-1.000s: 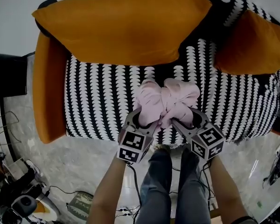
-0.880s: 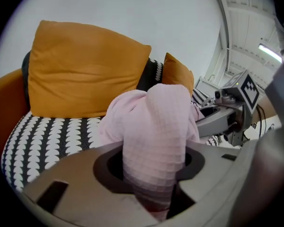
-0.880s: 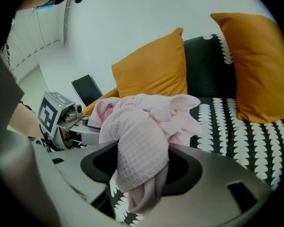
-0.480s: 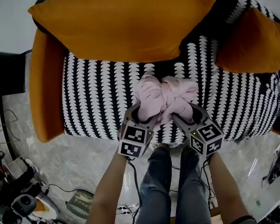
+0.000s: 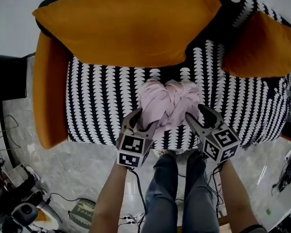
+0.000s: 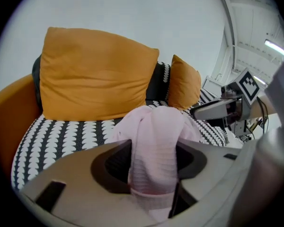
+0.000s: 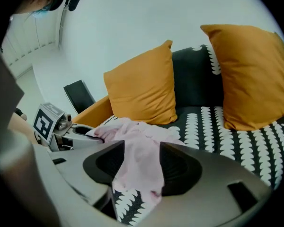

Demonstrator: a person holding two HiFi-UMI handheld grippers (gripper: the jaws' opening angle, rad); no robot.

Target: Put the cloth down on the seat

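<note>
The pink cloth (image 5: pixel 167 101) lay bunched on the black-and-white seat (image 5: pixel 102 101) near its front edge, in front of the big orange cushion (image 5: pixel 131 25). The left hand-held gripper (image 5: pixel 145 119) had just been spreading its jaws, with a fold of cloth loose between them. The right hand-held gripper (image 5: pixel 195 113) had just narrowed but its jaws stood apart, and cloth draped between them unpinched.

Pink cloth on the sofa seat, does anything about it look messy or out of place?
The crumpled pink cloth sits bunched in a heap near the front edge of the black-and-white patterned seat, not laid flat. Nothing else stands out.
</note>
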